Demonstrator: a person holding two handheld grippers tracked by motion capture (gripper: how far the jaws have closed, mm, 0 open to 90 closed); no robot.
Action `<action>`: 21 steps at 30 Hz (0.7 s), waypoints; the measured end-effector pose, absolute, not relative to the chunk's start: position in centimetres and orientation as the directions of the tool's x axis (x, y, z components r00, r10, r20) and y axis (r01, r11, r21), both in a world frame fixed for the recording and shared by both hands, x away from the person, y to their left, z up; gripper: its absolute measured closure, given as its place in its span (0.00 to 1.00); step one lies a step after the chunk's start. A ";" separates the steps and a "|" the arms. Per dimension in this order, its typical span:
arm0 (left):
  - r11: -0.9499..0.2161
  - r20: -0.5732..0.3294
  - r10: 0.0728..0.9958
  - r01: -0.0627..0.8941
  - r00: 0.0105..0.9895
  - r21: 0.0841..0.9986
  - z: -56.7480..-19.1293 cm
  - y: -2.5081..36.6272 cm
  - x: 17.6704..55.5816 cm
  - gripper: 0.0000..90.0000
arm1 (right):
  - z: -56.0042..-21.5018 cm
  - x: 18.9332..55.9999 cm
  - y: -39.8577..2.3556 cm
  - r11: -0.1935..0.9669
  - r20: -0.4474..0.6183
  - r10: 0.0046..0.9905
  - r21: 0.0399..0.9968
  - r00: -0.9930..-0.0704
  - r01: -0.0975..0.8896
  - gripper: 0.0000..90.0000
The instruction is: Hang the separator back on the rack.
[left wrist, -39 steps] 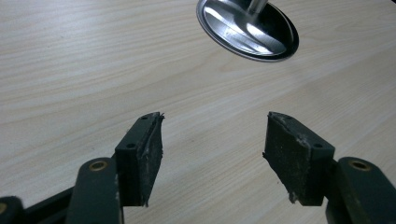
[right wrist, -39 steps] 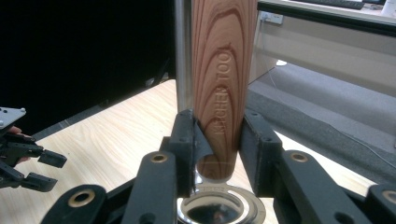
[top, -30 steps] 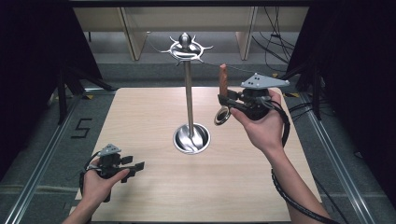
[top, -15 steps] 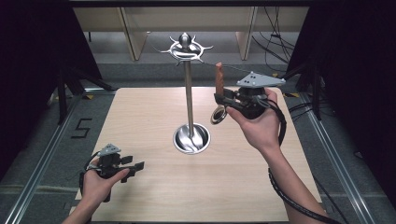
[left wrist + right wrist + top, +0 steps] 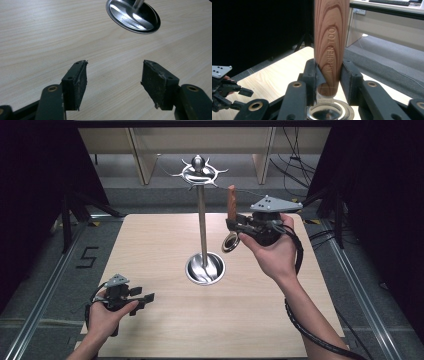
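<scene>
A kitchen tool with a wooden handle [image 5: 231, 202] and a round metal head [image 5: 230, 242] stands upright in my right gripper [image 5: 232, 225], which is shut on the handle's lower end [image 5: 331, 42]. It hovers just right of the pole of a steel hanging stand [image 5: 202, 220]. That stand has a ring of hooks on top [image 5: 199, 169] and a round base [image 5: 205, 268]. The handle's tip is a little below and right of the hooks. My left gripper [image 5: 142, 300] rests low at the table's front left, open and empty [image 5: 113, 80].
The light wooden table [image 5: 150, 245] has dark curtains on both sides and a metal rail along each side. The stand's shiny base [image 5: 132, 15] lies ahead of the left gripper. A cable trails from the right hand down the forearm.
My right gripper has carried the tool slightly left, closer to the stand's pole. The left gripper has stayed put.
</scene>
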State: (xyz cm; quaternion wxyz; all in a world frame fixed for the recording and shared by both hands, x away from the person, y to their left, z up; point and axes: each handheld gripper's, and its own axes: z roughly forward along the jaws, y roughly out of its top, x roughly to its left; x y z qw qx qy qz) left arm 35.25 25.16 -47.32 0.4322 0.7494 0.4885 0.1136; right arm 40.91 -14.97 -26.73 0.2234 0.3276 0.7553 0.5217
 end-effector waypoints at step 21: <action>-0.165 -0.242 0.829 0.634 0.504 0.756 -47.2 25.4 35.3 0.40 | -26.4 41.1 -14.2 0.215 0.022 0.741 0.939 -0.671 0.269 0.76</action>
